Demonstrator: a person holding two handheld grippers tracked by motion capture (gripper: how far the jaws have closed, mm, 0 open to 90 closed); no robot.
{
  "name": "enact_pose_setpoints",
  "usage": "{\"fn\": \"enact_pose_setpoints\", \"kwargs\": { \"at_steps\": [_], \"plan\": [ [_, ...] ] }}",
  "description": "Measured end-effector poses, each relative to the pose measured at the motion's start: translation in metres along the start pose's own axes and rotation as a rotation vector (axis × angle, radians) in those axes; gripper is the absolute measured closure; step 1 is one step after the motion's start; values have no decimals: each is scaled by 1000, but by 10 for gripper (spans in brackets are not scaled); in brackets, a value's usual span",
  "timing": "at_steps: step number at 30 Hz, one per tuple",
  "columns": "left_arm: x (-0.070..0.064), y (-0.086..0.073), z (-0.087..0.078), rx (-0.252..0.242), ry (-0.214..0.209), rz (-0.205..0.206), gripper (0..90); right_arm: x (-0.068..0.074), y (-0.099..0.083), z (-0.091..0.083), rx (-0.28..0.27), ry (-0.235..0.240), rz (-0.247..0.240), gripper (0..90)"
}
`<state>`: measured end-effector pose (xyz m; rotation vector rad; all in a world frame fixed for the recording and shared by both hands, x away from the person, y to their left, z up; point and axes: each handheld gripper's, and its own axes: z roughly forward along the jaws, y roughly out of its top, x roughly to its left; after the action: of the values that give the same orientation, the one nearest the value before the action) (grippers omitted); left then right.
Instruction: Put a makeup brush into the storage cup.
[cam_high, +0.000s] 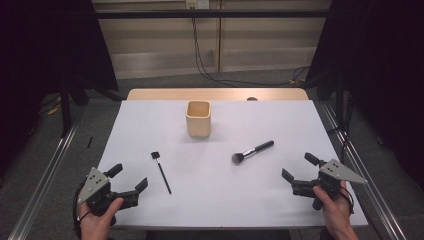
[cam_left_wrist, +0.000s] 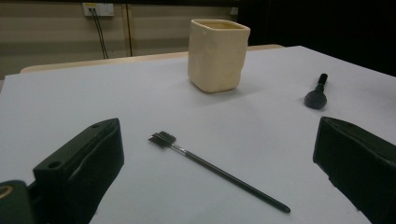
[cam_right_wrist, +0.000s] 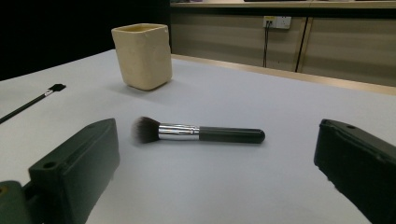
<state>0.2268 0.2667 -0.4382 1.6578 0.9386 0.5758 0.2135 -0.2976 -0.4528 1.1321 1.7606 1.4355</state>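
We held both grippers, left and right, fingers open and empty, near a cup; likely approach each brush squarely.

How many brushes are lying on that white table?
2. A thin black brush with a small flat head lies toward the left, ahead of the left gripper. A fluffy makeup brush with a silver band lies toward the right, nearer the right gripper. The cup's inside is hidden.

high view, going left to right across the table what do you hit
left gripper → thin brush → cream cup → makeup brush → right gripper
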Motion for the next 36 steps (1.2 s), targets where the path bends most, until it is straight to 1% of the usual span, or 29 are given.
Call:
{"fn": "enact_pose_setpoints", "kwargs": {
  "at_steps": [5,13,18,20,23,27,29,32,36],
  "plan": [
    [-2,1,1,4,-10,0,23,0,0,-1,4,0,7,0],
    [-2,1,0,22,-4,0,27,2,0,2,-1,11,13,0],
    [-5,4,2,24,-6,4,34,3,1,3,-6,16,11,0],
    [-6,6,2,18,-8,4,37,4,1,3,-7,17,11,0],
    [-7,10,4,27,-5,16,41,5,1,3,-4,21,4,0],
    [-9,16,8,36,-15,34,41,5,1,3,-4,22,3,0],
    [-10,19,11,32,-18,35,41,5,1,3,-4,21,5,0],
    [-9,22,14,41,-17,46,41,5,1,3,-5,23,11,0],
    [-7,24,20,66,-14,61,42,6,1,3,-6,23,10,0]
  ]
}}
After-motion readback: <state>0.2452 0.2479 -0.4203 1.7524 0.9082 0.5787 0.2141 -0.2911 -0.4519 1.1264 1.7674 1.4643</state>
